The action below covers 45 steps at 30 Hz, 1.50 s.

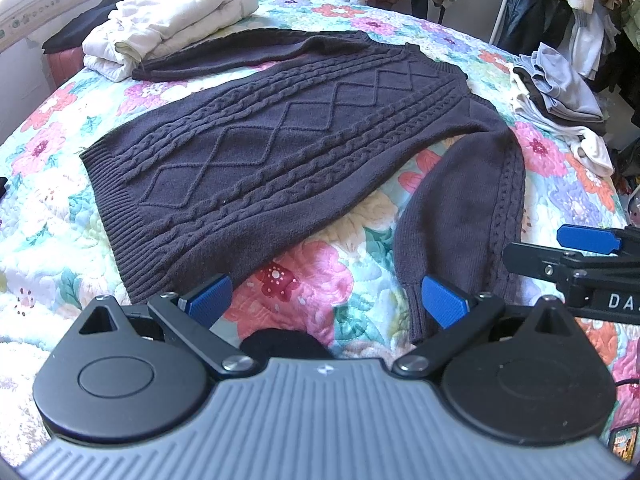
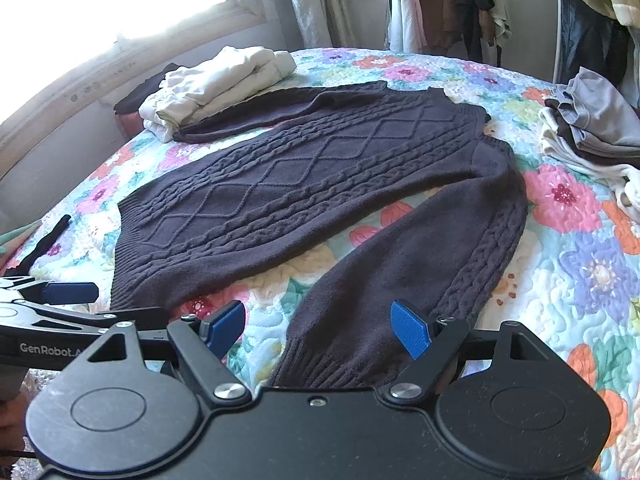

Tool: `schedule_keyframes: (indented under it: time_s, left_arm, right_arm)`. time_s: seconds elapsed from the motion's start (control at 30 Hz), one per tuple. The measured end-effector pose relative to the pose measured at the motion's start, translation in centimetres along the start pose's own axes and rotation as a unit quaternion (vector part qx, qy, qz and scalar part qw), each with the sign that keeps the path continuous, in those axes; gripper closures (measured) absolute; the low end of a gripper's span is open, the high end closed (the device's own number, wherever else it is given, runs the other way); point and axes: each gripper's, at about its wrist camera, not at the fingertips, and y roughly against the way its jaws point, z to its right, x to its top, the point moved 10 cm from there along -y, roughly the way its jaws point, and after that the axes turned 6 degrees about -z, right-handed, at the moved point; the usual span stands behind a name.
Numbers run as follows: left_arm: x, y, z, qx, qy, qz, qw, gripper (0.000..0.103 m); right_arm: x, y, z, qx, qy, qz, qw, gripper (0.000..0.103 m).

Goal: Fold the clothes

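A dark purple cable-knit sweater [image 1: 280, 148] lies flat on the floral quilt, hem at the left, collar at the far right; it also shows in the right wrist view [image 2: 312, 184]. Its near sleeve [image 1: 460, 232] runs toward me, cuff at the front [image 2: 320, 364]. Its far sleeve [image 1: 224, 52] lies along the back. My left gripper [image 1: 326, 300] is open and empty above the quilt between the hem corner and the near cuff. My right gripper [image 2: 318, 326] is open and empty just above the near sleeve's cuff; it also shows in the left wrist view [image 1: 588, 240].
A folded stack of white clothes [image 1: 168, 24] sits at the back left, touching the far sleeve. A pile of grey and cream clothes [image 1: 560, 96] lies at the right. The floral quilt [image 1: 320, 280] covers the bed. Hanging clothes on a rack [image 2: 460, 0] stand behind.
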Motion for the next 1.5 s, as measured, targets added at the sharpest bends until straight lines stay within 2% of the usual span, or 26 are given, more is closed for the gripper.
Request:
schedule_keyframes:
  time_s: [0.13, 1.1, 1.27, 1.5]
  left_arm:
    - [-0.2, -0.1, 0.0, -0.001, -0.001, -0.004, 1.0, 0.0]
    - [-0.5, -2.9, 0.0, 0.002, -0.001, -0.03, 0.9995, 0.0]
    - [-0.3, -3.7, 0.7, 0.008, -0.02, -0.032, 0.9993, 0.0]
    - [0.9, -6.1, 1.9, -0.006, -0.048, -0.039, 0.9981, 0.0]
  right_arm:
    - [-0.1, -0.3, 0.2, 0.012, -0.018, -0.006, 1.0, 0.019]
    - [-0.9, -2.5, 2.0, 0.009, -0.03, -0.032, 0.999, 0.019]
    - [-1.0, -3.1, 2.8, 0.006, -0.035, -0.035, 0.999, 0.019]
    - [-0.3, -4.5, 5.4, -0.015, -0.031, -0.03, 0.999, 0.019]
